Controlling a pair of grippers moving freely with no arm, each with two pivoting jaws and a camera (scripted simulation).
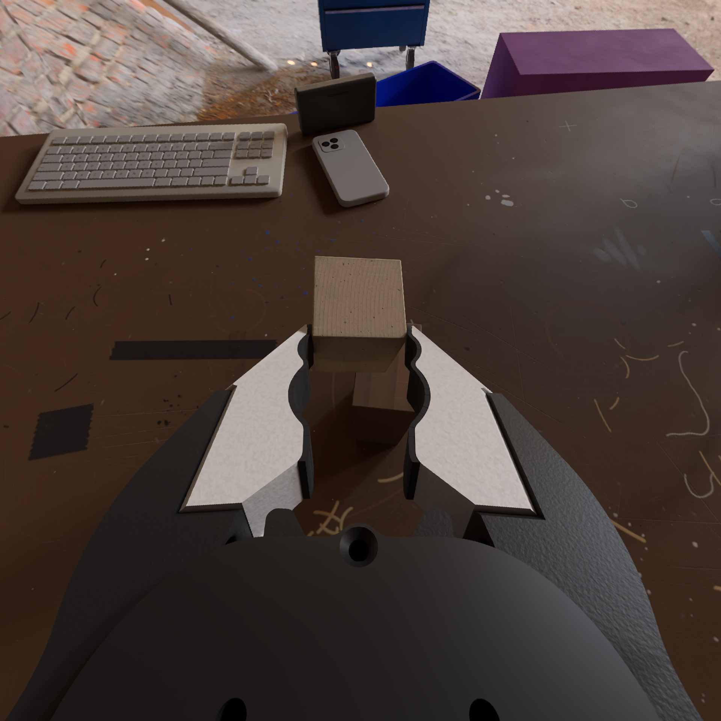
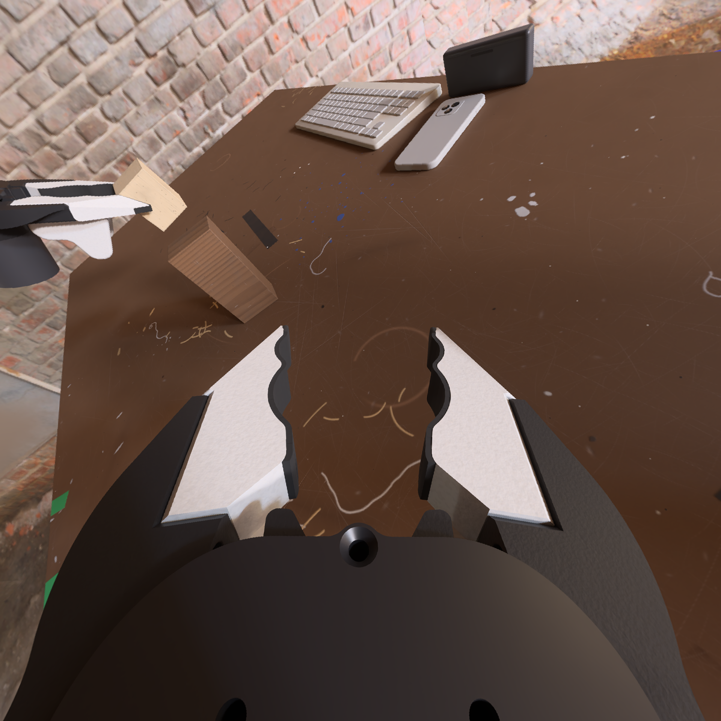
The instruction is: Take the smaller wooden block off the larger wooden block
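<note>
Pale wood smaller block [image 1: 358, 308] clamped at left gripper [image 1: 358, 343] fingertips, lifted clear above larger block [image 2: 220, 267] on table [image 1: 507, 273]. Grip shallow: move sideways slowly, set down well apart. Right gripper [image 2: 358, 339] wide, empty.

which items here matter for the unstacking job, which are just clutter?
Job:
- smaller wooden block, held in left claw
- larger wooden block, standing on table

Clutter:
- keyboard
- phone
- dark box
- right claw, open, empty
</note>
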